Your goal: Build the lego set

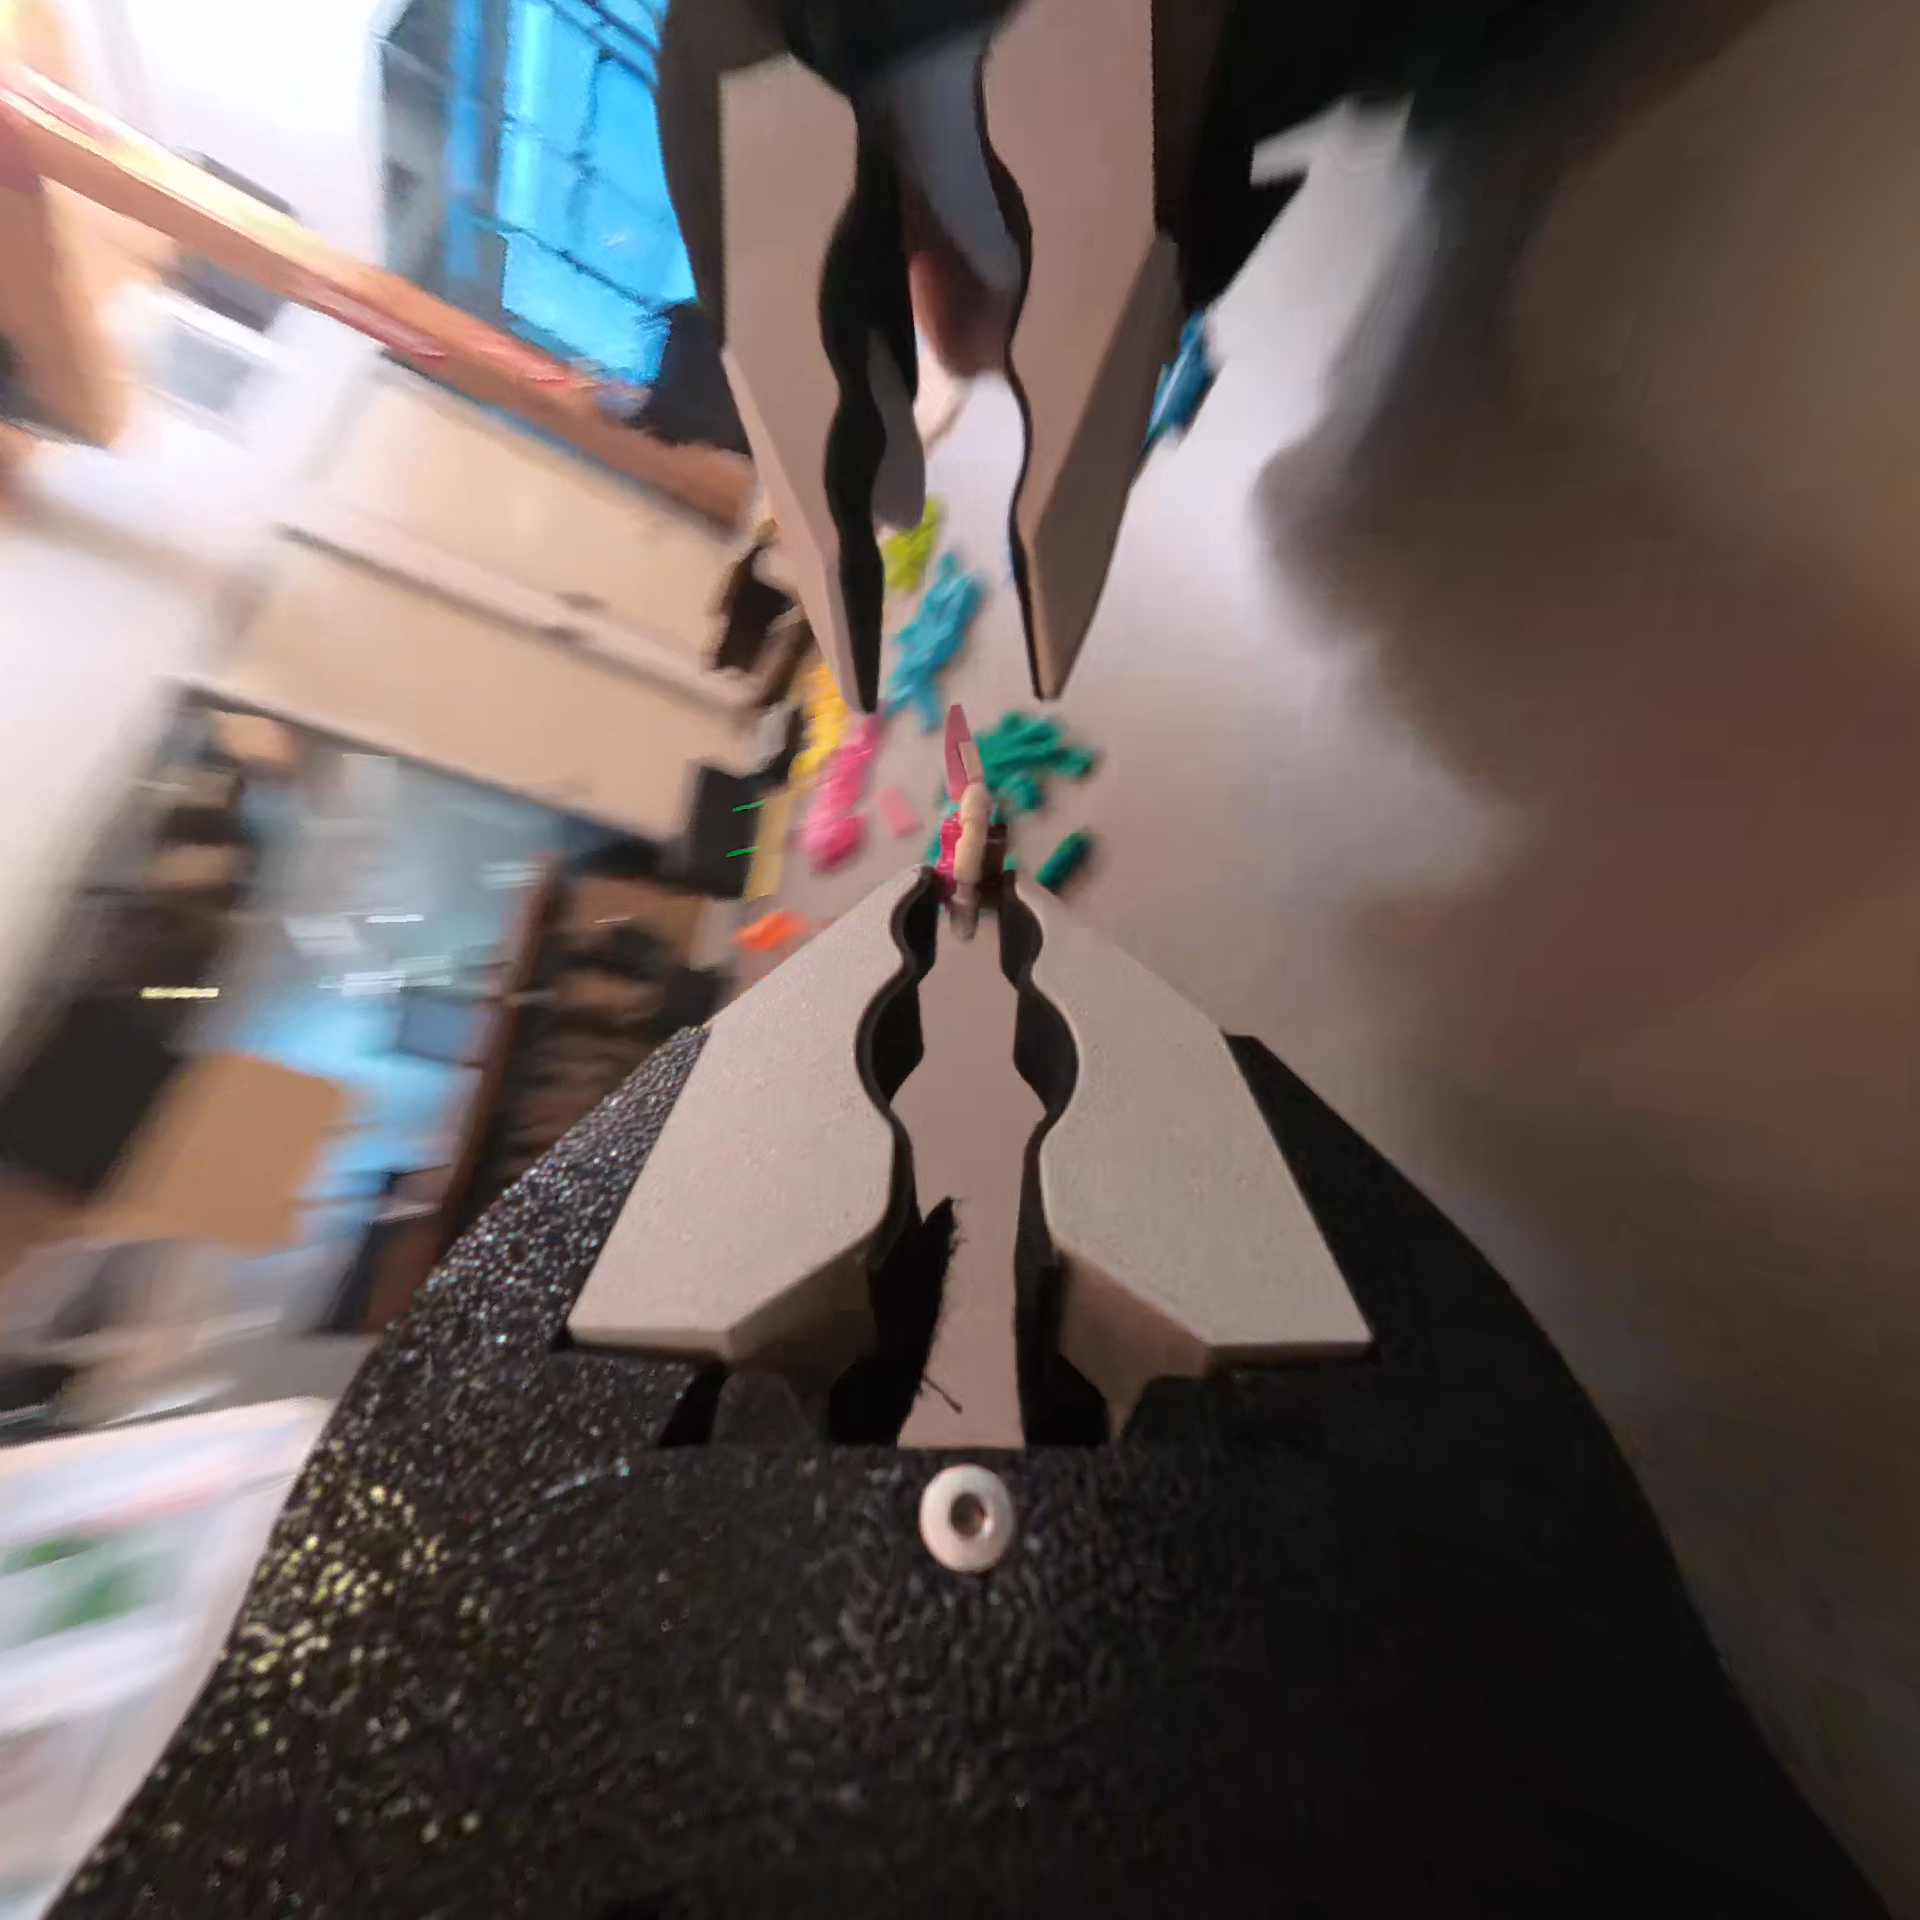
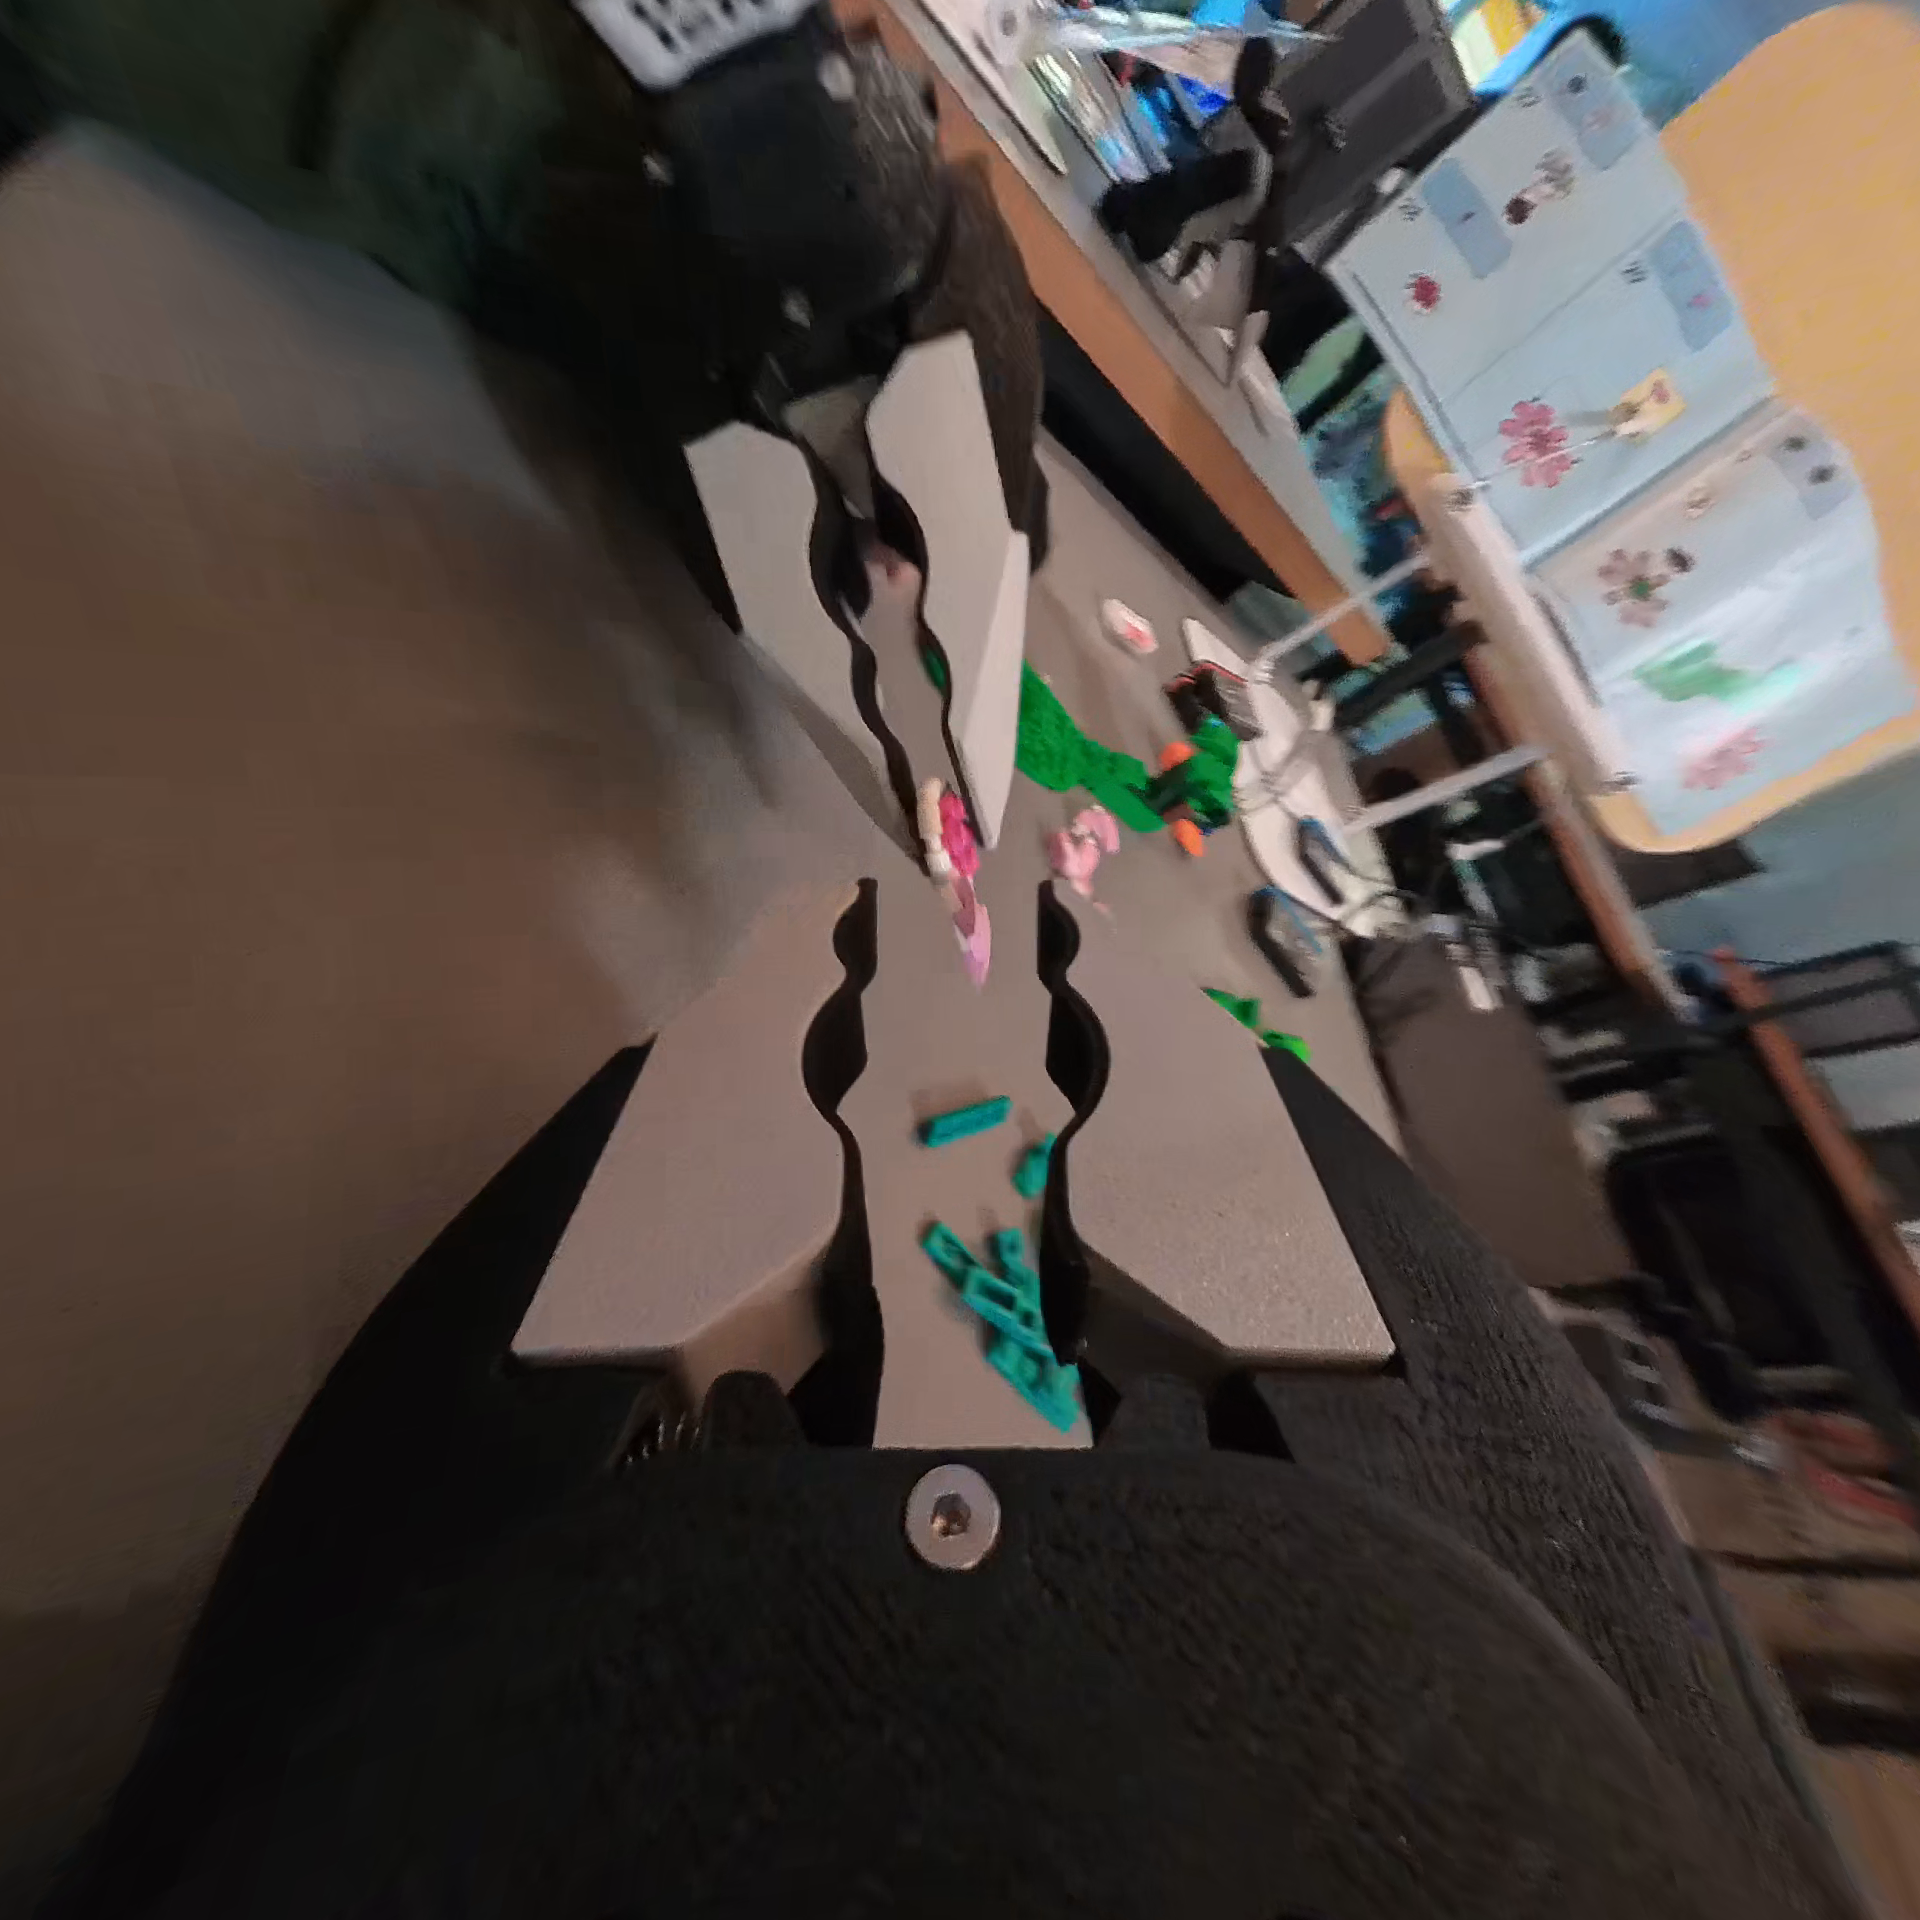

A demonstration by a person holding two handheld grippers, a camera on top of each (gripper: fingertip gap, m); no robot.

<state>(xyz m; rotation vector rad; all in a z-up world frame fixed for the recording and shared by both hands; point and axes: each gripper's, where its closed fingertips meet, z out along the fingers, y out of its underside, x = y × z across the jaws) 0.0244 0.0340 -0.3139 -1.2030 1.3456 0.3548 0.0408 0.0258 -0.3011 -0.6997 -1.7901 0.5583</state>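
My left gripper (image 1: 966, 883) is shut on a small pink and white lego assembly (image 1: 971, 821), which sticks out past its tips above the grey table (image 1: 1247, 831). My right gripper (image 1: 956, 691) comes in from the top, open and empty, its tips just short of the assembly's pink end. In the right wrist view, my right gripper (image 2: 954, 894) is open, and the pink and white assembly (image 2: 961, 883) hangs between its tips, held by the left gripper (image 2: 951, 831) opposite. Whether the right fingers touch the assembly cannot be told.
Loose lego lies sorted in piles on the table: teal (image 1: 1029, 758), light blue (image 1: 935, 634), pink (image 1: 842, 800), yellow (image 1: 816, 727), orange (image 1: 774, 928). In the right wrist view, a green build (image 2: 1081, 758), pink pieces (image 2: 1081, 842) and teal pieces (image 2: 997, 1299) lie nearby. Desks and shelves stand beyond.
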